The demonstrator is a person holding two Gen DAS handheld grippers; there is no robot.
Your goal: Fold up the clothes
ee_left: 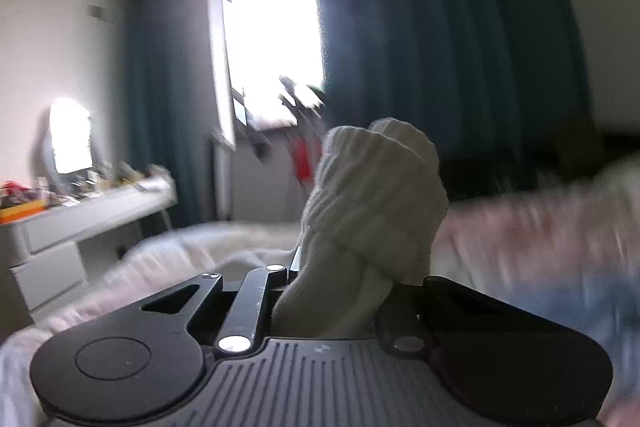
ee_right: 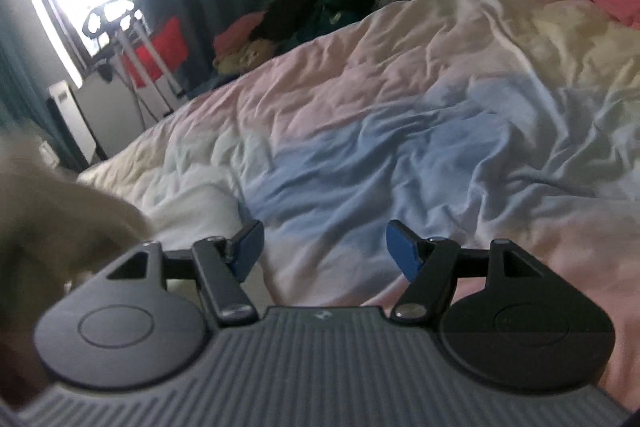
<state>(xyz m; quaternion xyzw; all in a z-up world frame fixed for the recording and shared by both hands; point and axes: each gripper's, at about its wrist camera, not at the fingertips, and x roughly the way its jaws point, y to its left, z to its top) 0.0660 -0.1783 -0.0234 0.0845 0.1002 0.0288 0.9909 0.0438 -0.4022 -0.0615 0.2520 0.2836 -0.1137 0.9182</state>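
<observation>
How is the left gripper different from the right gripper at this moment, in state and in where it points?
The left gripper is shut on rolled white socks; the right gripper stands open and holds nothing. The left gripper is raised and points toward the window and dark curtain; the right gripper points down over the rumpled duvet. The right one's blue finger pads show; the left one's are hidden by the socks. Both share the same black build.

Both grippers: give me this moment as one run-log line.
left gripper: shut on white socks, lifted | right gripper: jaws open, empty, over bed quilt | step: socks rolled
</observation>
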